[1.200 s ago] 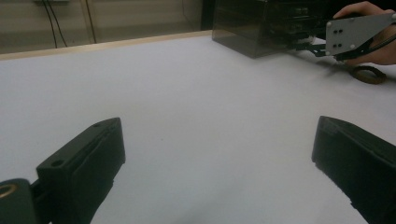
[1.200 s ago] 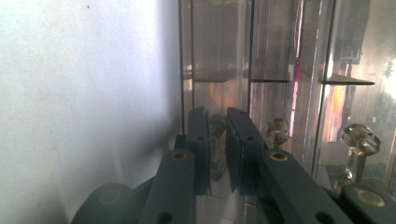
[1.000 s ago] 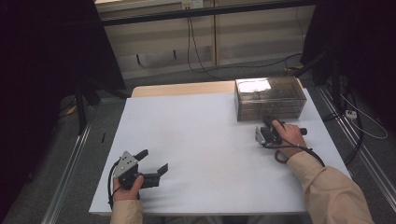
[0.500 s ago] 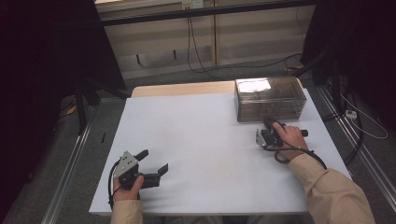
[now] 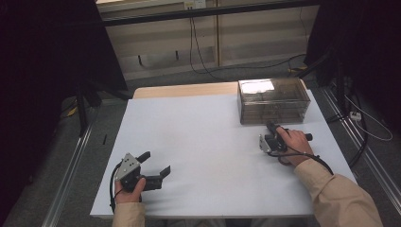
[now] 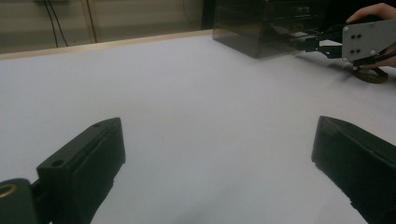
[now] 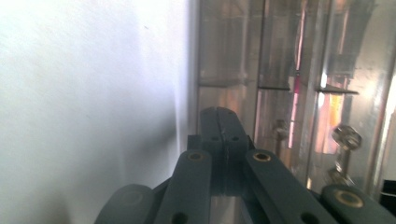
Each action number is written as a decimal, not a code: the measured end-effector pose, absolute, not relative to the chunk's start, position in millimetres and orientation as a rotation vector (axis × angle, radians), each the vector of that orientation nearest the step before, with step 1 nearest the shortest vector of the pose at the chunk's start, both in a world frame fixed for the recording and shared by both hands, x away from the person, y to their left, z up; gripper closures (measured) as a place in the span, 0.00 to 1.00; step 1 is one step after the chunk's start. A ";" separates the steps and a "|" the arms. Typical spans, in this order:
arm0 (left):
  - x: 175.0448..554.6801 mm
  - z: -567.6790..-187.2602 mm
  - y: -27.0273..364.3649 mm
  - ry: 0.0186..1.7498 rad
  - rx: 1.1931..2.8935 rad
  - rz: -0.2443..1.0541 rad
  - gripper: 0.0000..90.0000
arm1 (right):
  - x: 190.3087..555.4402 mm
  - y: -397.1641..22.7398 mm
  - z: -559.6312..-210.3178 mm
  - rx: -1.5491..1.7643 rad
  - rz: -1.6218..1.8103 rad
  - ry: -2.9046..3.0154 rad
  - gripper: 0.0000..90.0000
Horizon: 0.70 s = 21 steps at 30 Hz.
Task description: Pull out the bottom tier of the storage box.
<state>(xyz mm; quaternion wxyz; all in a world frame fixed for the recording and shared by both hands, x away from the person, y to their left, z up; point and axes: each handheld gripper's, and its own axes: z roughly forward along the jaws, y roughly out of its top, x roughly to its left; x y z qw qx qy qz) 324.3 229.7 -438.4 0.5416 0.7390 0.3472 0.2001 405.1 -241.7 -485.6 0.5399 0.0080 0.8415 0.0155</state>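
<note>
A smoky clear plastic drawer box (image 5: 274, 101) stands at the table's far right. My right gripper (image 5: 270, 126) lies on the table just in front of it, pointing at its front face. Its jaws have just been closing and now meet with nothing between them; in the right gripper view the shut tips (image 7: 219, 116) sit close to the drawer box (image 7: 289, 70), where small metal knobs (image 7: 345, 136) show. My left gripper (image 5: 156, 162) rests near the front left of the table, open and with nothing between its jaws (image 6: 215, 154). From there I see the box (image 6: 261, 28) and the right gripper (image 6: 303, 41) far off.
The white table top (image 5: 198, 142) has a bare wooden strip (image 5: 184, 90) along its far edge. Metal rails (image 5: 71, 170) run along the floor on both sides, and cables (image 5: 364, 123) lie on the floor to the right.
</note>
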 end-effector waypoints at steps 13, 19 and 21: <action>325.1 -438.5 229.2 0.822 1.759 0.478 0.03 | 412.7 -251.5 -481.6 0.081 0.070 1.992 0.63; 325.4 -438.9 229.4 0.824 1.759 0.474 0.03 | 419.3 -251.6 -484.7 0.092 0.054 1.998 0.63; 325.2 -438.8 229.4 0.826 1.759 0.476 0.03 | 420.2 -251.6 -484.0 0.083 0.034 1.988 0.63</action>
